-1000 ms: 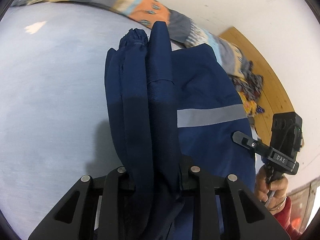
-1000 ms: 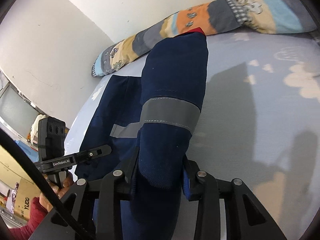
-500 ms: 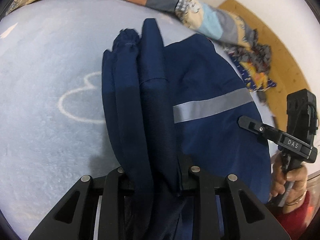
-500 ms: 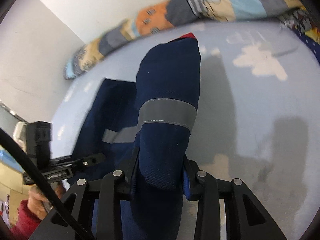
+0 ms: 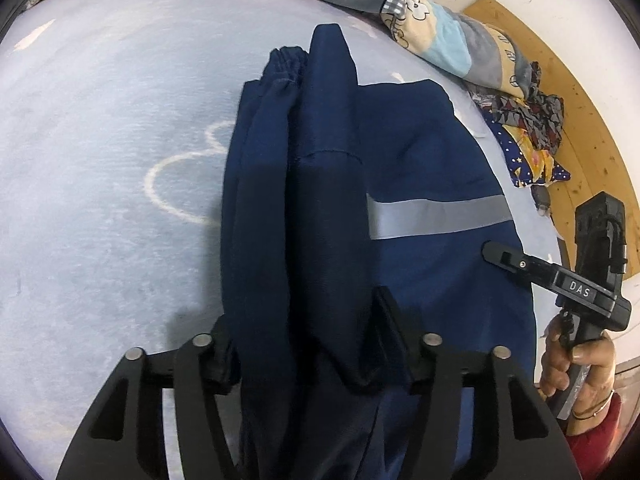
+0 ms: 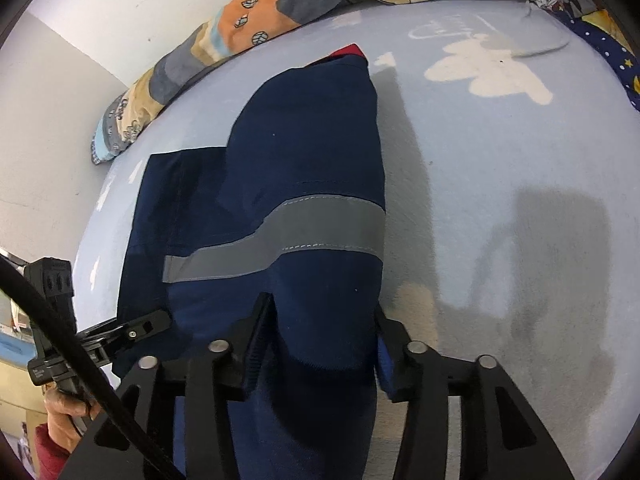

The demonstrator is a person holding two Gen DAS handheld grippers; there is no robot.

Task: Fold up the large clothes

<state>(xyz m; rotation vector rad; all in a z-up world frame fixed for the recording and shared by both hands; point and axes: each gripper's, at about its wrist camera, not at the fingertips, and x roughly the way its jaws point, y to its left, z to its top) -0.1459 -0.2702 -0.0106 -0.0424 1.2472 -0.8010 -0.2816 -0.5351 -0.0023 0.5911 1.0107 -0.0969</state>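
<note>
Your left gripper point(image 5: 316, 344) has just been opening; its jaws stand apart around a bunched fold of the navy garment point(image 5: 332, 208), the cloth between them but no longer pinched. Your right gripper point(image 6: 316, 344) has likewise been opening, jaws loose on either side of a thick folded edge. The garment (with a grey reflective stripe point(image 6: 280, 240)) lies folded on the pale blue bedsheet point(image 6: 500, 184). A patchwork quilt point(image 5: 440, 36) runs along the wall beyond.

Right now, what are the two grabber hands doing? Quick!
Left gripper: jaws have just been opening, navy work jacket lies loose between them.
Right gripper: jaws have just been opening too, jacket fold between them.
</note>
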